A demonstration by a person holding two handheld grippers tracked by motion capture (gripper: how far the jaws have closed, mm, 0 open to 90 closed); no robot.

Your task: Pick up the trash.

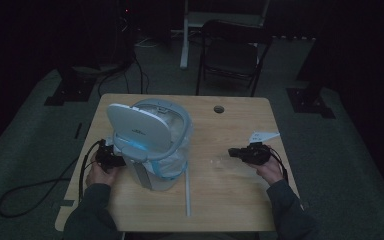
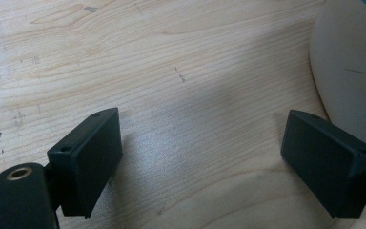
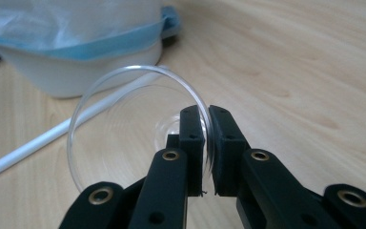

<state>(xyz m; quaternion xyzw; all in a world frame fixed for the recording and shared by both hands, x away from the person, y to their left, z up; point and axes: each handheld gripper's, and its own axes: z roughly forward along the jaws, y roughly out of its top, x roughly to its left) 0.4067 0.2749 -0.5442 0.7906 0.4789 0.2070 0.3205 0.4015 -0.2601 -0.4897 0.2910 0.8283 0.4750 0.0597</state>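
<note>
**Clear Cup Pinched by Its Rim**

The right gripper (image 3: 205, 143) had its jaws nearly together, clamped on the rim of a clear plastic cup (image 3: 124, 143). The cup lay on its side on the wooden table (image 3: 314, 71), its open mouth facing the gripper, one jaw inside the wall and one outside. In the high view, the right gripper (image 1: 240, 153) sat at the table's right side, with the cup (image 1: 225, 161) just beyond its tips, well apart from the white bin (image 1: 150, 145) lined with a plastic bag. A white stick (image 1: 187, 192) lay between them. The left gripper (image 2: 200, 157) stood wide with nothing between its jaws, just beside the bin's base (image 2: 348, 62).
</note>
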